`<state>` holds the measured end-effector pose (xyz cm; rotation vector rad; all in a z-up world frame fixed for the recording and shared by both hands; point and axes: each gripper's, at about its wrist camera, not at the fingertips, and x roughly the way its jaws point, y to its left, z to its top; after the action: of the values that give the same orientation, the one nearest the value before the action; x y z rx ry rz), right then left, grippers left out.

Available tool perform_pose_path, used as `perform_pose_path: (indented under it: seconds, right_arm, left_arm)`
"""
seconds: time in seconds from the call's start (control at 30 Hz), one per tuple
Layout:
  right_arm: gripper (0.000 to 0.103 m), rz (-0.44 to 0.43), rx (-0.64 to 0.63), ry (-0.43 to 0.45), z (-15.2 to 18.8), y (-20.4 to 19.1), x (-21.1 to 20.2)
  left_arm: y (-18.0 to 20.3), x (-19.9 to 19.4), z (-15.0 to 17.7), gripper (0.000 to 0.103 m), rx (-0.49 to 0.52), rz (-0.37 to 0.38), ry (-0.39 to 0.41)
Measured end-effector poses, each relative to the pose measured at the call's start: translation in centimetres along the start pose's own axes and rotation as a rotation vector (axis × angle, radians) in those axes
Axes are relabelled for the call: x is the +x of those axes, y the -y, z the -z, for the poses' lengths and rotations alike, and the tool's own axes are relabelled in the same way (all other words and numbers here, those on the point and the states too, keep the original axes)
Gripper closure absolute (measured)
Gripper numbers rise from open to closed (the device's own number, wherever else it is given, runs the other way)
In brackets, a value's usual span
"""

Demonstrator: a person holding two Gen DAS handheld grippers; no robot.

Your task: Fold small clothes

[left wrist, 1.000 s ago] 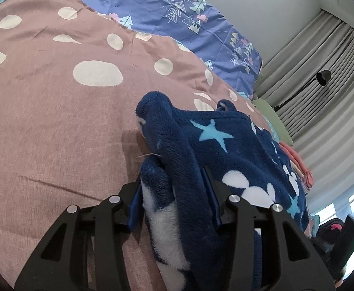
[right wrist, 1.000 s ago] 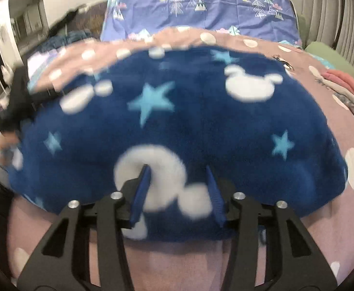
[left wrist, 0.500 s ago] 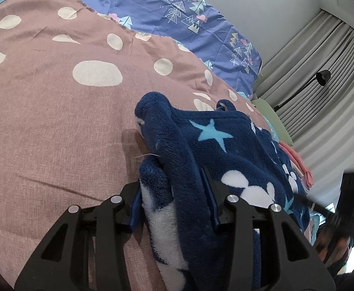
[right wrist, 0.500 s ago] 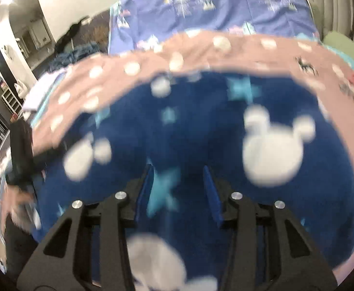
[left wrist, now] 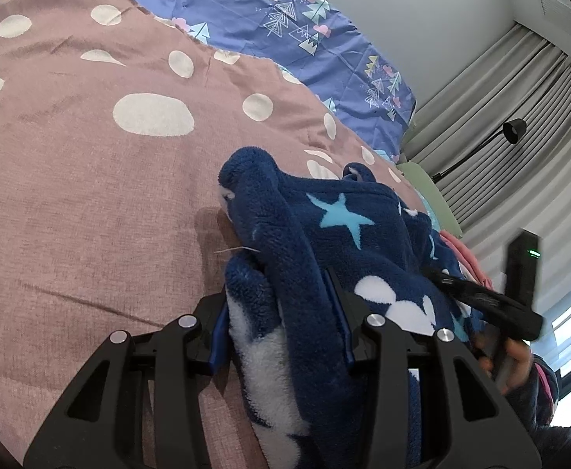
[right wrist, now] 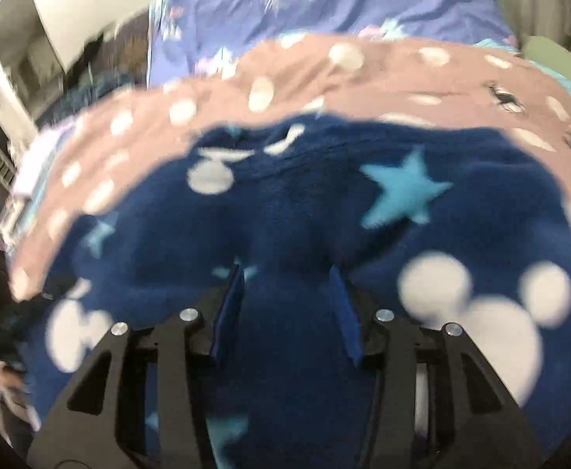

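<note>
A navy fleece garment (left wrist: 324, 242) with light blue stars and white mouse-head shapes lies bunched on a pink spotted bedspread (left wrist: 90, 179). My left gripper (left wrist: 279, 312) is shut on a thick fold at the garment's near edge. In the blurred right wrist view the same garment (right wrist: 363, 211) fills the frame, and my right gripper (right wrist: 287, 308) is shut on a raised fold of it. The right gripper also shows in the left wrist view (left wrist: 492, 308), at the garment's right side, held by a hand.
A blue bedsheet with tree prints (left wrist: 293, 27) lies beyond the bedspread. Folded pink clothes (left wrist: 465, 258) and a green pillow (left wrist: 430, 195) sit at the right. Grey curtains (left wrist: 527, 125) and a black lamp (left wrist: 512, 131) stand behind.
My right gripper has moved forward over the garment and now grips a fold near its middle, entering the left wrist view at the right. My left gripper holds its fold unmoved.
</note>
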<state>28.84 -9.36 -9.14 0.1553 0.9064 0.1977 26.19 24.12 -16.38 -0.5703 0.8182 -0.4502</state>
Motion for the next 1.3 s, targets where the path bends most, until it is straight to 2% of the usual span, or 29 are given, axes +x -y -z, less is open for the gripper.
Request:
perform_pose_path:
  seconds: [0.07, 0.1, 0.13, 0.17, 0.23, 0.3, 0.4, 0.57, 0.73, 1.3]
  right_arm:
    - [0.048, -0.017, -0.142, 0.108, 2.2, -2.8, -4.1]
    - [0.044, -0.037, -0.259, 0.162, 4.2, -5.1, -6.3]
    - [0.035, -0.052, -0.342, 0.188, 5.9, -6.8, -7.5]
    - [0.031, -0.084, -0.485, 0.209, 9.1, -9.5, -9.1]
    - [0.03, -0.119, -0.754, 0.231, 15.0, -14.0, -10.8]
    - [0.028, -0.095, -0.954, 0.294, 20.1, -17.1, -11.6]
    - [0.028, -0.062, -1.098, 0.354, 24.3, -19.9, -11.4]
    - [0.028, 0.041, -1.203, 0.345, 26.4, -22.0, -9.1]
    - [0.028, 0.095, -1.146, 0.272, 24.3, -23.0, -7.2]
    - [0.028, 0.141, -1.095, 0.287, 22.7, -24.6, -4.2]
  left_arm:
    - [-0.1, 0.0, 0.0, 0.059, -0.005, 0.005, 0.0]
    - [-0.1, 0.1, 0.0, 0.059, -0.005, 0.005, -0.001]
    - [-0.1, 0.1, 0.1, 0.059, -0.005, 0.006, -0.001]
    - [-0.1, 0.0, 0.0, 0.059, -0.006, 0.007, 0.0]
    - [-0.1, 0.0, 0.0, 0.059, -0.005, 0.007, 0.0]
    - [-0.3, -0.1, 0.1, 0.059, -0.007, 0.01, 0.001]
    - [-0.3, -0.1, 0.1, 0.059, -0.009, 0.015, 0.002]
    - [-0.5, 0.0, 0.1, 0.059, -0.016, 0.027, 0.003]
    - [-0.6, 0.0, 0.1, 0.059, -0.019, 0.036, 0.002]
    - [-0.7, 0.1, 0.1, 0.058, -0.026, 0.048, 0.002]
